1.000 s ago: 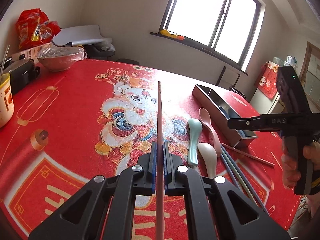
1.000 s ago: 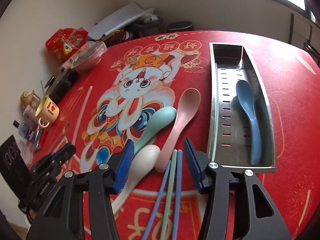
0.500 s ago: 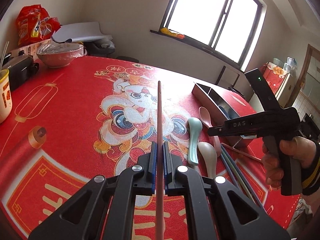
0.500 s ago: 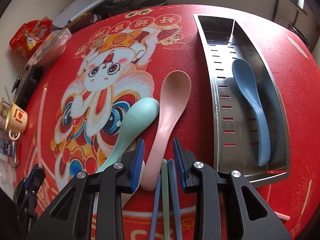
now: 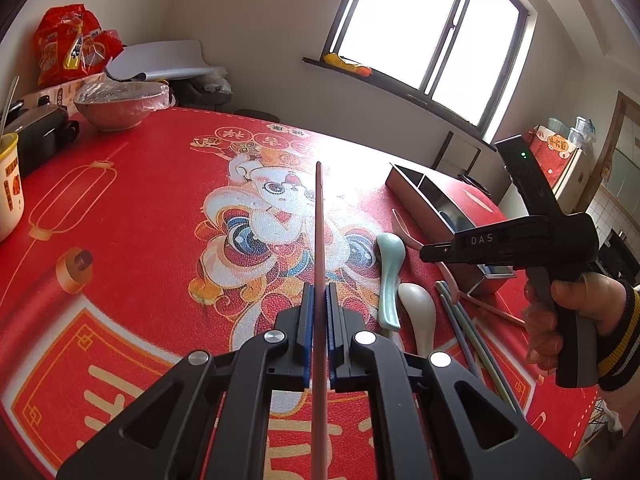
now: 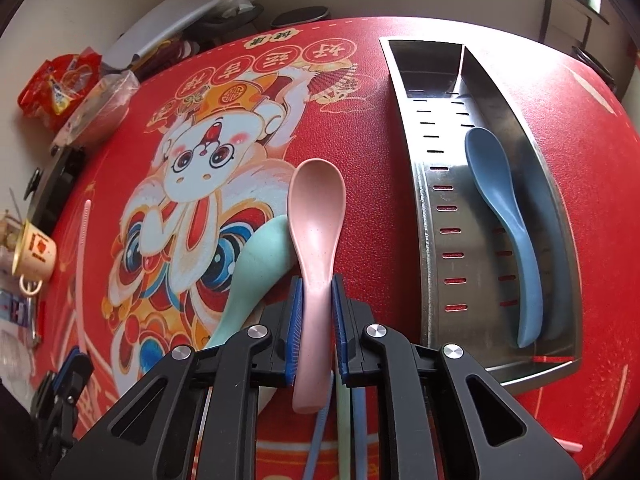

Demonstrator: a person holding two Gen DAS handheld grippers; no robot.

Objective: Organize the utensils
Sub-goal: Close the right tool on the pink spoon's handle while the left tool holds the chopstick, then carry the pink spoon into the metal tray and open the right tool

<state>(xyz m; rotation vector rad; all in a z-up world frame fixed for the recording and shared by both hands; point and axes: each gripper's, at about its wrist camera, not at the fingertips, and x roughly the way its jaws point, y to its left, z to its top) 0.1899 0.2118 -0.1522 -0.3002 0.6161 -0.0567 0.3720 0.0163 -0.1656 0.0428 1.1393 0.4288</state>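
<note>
My left gripper (image 5: 319, 296) is shut on a pink chopstick (image 5: 319, 240) that points forward above the red table. My right gripper (image 6: 317, 292) is shut on the handle of a pink spoon (image 6: 318, 208), whose bowl points away. A mint spoon (image 6: 256, 260) lies just left of it; it also shows in the left wrist view (image 5: 390, 276) beside a white spoon (image 5: 420, 312). Blue and green chopsticks (image 6: 340, 420) lie under the right gripper. A steel utensil tray (image 6: 430, 184) to the right holds a blue spoon (image 6: 504, 216).
A covered bowl (image 5: 120, 104), a black case (image 5: 36, 132) and a yellow cup (image 5: 8, 184) stand along the table's left edge. A red snack bag (image 5: 68, 52) sits behind them. Another pink chopstick (image 5: 492, 310) lies near the tray's near end.
My right gripper moved forward and down over the pink spoon's handle and closed on it. The left gripper kept holding the pink chopstick, nearly still.
</note>
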